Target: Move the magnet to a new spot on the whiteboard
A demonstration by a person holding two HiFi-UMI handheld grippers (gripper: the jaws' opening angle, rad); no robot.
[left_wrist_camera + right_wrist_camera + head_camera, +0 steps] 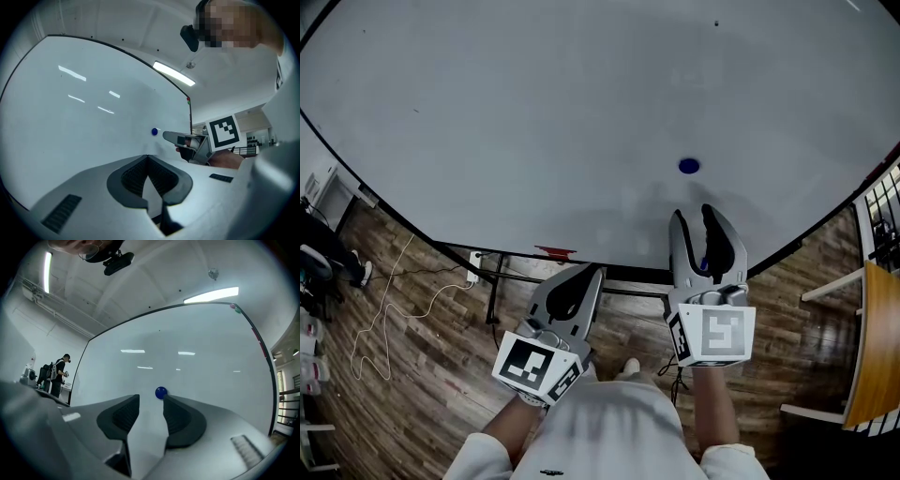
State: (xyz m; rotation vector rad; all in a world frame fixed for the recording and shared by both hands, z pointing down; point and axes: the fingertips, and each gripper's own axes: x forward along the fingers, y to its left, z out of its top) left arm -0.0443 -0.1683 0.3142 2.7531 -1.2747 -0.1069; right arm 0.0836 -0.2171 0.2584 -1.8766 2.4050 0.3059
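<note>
A small round blue magnet (689, 166) sticks to the large whiteboard (534, 112), right of its middle. My right gripper (694, 214) is open, its tips just below the magnet and apart from it. In the right gripper view the magnet (161, 392) sits on the board (187, 366) just beyond the right gripper (150, 399), close to the right-hand fingertip, with nothing between the jaws. My left gripper (598, 270) hangs lower and to the left, shut and empty, below the board's bottom edge. In the left gripper view the left gripper (148, 157) points at the board, with the magnet (154, 132) and the right gripper (171, 136) to its right.
A red object (555, 252) lies at the board's bottom edge. Under the board are the stand's black bars (492, 291) and a white cable (394, 300) on the wooden floor. A wooden table edge (872, 347) is at the right. A person (58, 373) stands far off left.
</note>
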